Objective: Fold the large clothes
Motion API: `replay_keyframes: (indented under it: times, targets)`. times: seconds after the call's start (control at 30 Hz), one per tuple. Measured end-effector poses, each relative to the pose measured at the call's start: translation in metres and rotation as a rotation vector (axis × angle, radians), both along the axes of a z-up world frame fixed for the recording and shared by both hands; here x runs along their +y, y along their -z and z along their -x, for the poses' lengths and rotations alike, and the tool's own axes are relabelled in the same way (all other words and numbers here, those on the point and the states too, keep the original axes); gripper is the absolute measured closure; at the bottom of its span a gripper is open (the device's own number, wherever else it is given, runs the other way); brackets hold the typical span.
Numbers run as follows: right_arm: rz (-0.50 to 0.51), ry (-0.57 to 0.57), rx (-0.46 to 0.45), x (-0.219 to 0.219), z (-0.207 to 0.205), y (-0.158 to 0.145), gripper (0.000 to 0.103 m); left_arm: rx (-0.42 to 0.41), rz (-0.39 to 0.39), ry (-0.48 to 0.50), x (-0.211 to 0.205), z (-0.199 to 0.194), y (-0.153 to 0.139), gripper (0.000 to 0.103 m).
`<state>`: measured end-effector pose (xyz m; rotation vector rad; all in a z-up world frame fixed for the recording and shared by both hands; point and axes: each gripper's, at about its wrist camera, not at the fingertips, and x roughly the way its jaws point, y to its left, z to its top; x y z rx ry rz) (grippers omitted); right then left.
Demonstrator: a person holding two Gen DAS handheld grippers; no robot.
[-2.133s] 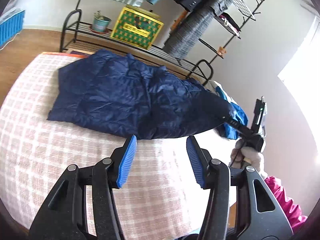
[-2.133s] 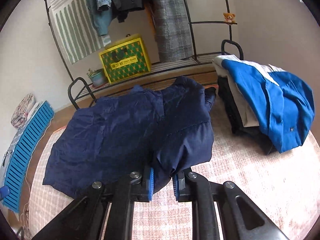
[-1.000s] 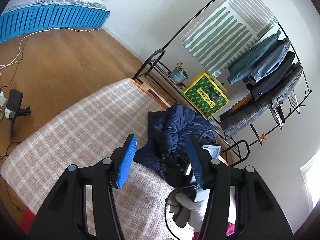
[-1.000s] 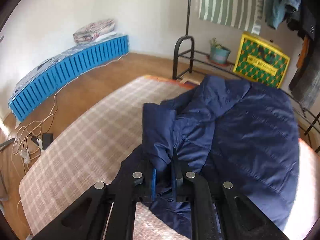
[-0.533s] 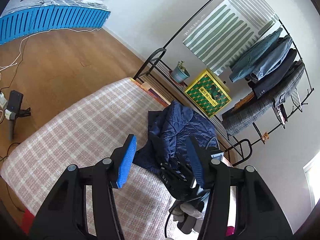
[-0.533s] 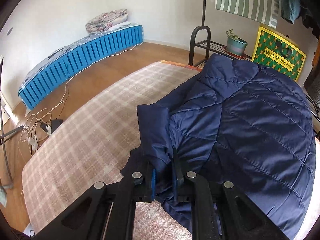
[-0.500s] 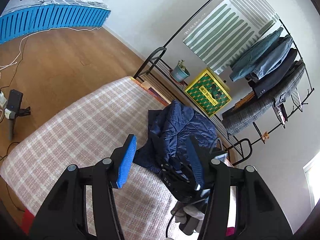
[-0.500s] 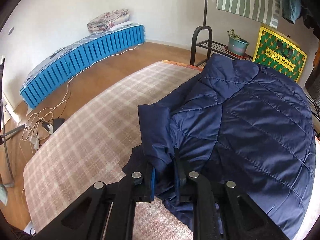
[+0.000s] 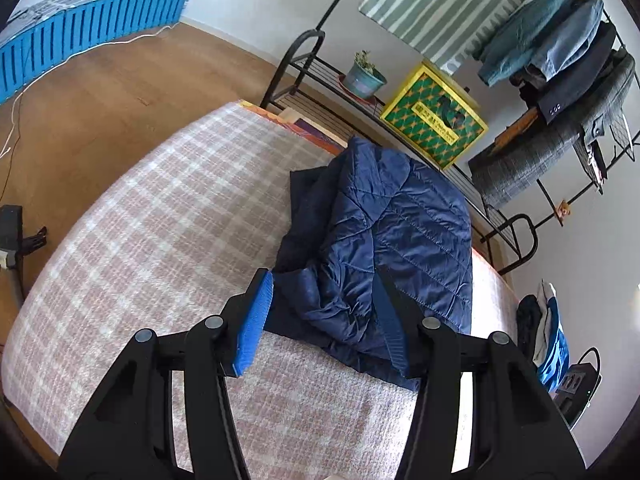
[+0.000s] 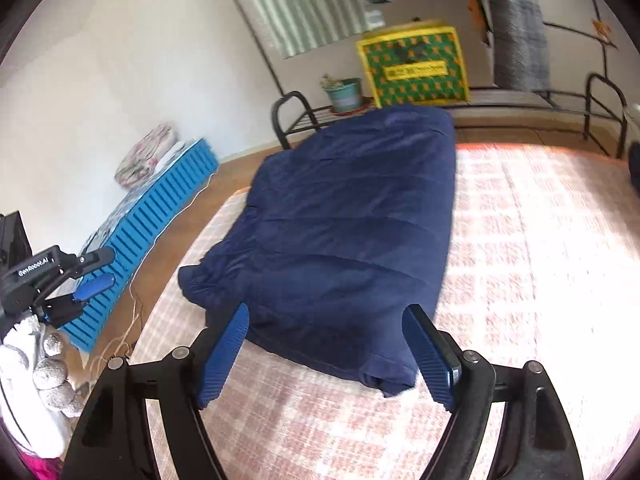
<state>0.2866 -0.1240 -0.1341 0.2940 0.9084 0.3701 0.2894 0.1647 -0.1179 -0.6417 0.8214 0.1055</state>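
Observation:
A navy quilted jacket [image 9: 384,240] lies folded over on itself on the pink checked bed cover [image 9: 160,248]; it also shows in the right wrist view [image 10: 344,236]. My left gripper [image 9: 324,320] is open and empty, hovering above the jacket's near edge. My right gripper [image 10: 328,352] is open and empty, just short of the jacket's near edge. The left gripper also shows at the left edge of the right wrist view [image 10: 80,284], held by a gloved hand.
A black clothes rack [image 9: 560,80] with hanging garments, a yellow-green box [image 9: 434,120] and a potted plant [image 9: 362,76] stands behind the bed. A pile of blue and white clothes [image 9: 548,340] lies at the bed's right end. A blue mattress [image 9: 80,32] lies on the wooden floor.
My right gripper has let go of the jacket, opened and pulled back. The jacket now lies folded flat. My left gripper has stayed open and tilted down toward the jacket.

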Motion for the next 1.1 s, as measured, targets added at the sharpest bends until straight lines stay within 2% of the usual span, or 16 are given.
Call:
replay_keyframes:
  times: [0.13, 0.23, 0.33, 0.37, 0.43, 0.47, 0.57, 0.63, 0.7, 0.77, 0.8, 0.87, 1.0, 1.1]
  targets:
    - [-0.048, 0.043, 0.069, -0.018, -0.010, 0.018, 0.021, 0.048, -0.077, 0.017, -0.012, -0.032, 0.023, 0.050]
    - [-0.089, 0.030, 0.110, -0.018, -0.018, 0.030, 0.019, 0.097, -0.107, 0.007, -0.009, -0.048, 0.048, 0.050]
    - [-0.122, 0.021, 0.151, -0.013, -0.024, 0.044, 0.019, 0.202, -0.062, -0.021, 0.006, -0.055, 0.089, 0.050]
    - [-0.136, 0.016, 0.162, -0.012, -0.026, 0.048, 0.019, 0.230, -0.023, -0.028, 0.012, -0.054, 0.103, 0.050]
    - [-0.162, 0.008, 0.186, -0.011, -0.033, 0.057, 0.019, 0.262, 0.038, -0.024, 0.017, -0.053, 0.124, 0.049]
    - [-0.171, 0.007, 0.197, -0.011, -0.037, 0.061, 0.019, 0.257, 0.038, -0.021, 0.016, -0.051, 0.128, 0.049]
    - [-0.223, -0.009, 0.244, -0.012, -0.050, 0.074, 0.017, 0.260, -0.068, 0.020, 0.004, -0.053, 0.123, 0.049]
    - [-0.242, -0.027, 0.244, -0.011, -0.057, 0.076, 0.016, 0.260, -0.095, 0.025, -0.001, -0.053, 0.123, 0.049]
    - [-0.225, -0.051, 0.262, -0.006, -0.065, 0.076, 0.022, 0.259, -0.092, 0.023, -0.002, -0.052, 0.124, 0.049]
    - [-0.170, -0.081, 0.273, 0.001, -0.069, 0.074, 0.043, 0.261, -0.092, 0.030, -0.003, -0.051, 0.123, 0.049]
    - [-0.139, -0.096, 0.269, 0.003, -0.070, 0.073, 0.047, 0.262, -0.093, 0.034, -0.004, -0.051, 0.123, 0.049]
    - [-0.112, -0.112, 0.264, 0.003, -0.075, 0.070, 0.061, 0.264, -0.108, 0.050, -0.010, -0.051, 0.121, 0.049]
    - [-0.044, -0.120, 0.259, 0.002, -0.073, 0.061, 0.069, 0.269, -0.200, 0.102, -0.030, -0.045, 0.116, 0.051]
    - [0.044, -0.144, 0.249, 0.003, -0.068, 0.050, 0.071, 0.279, -0.220, 0.143, -0.043, -0.036, 0.110, 0.057]
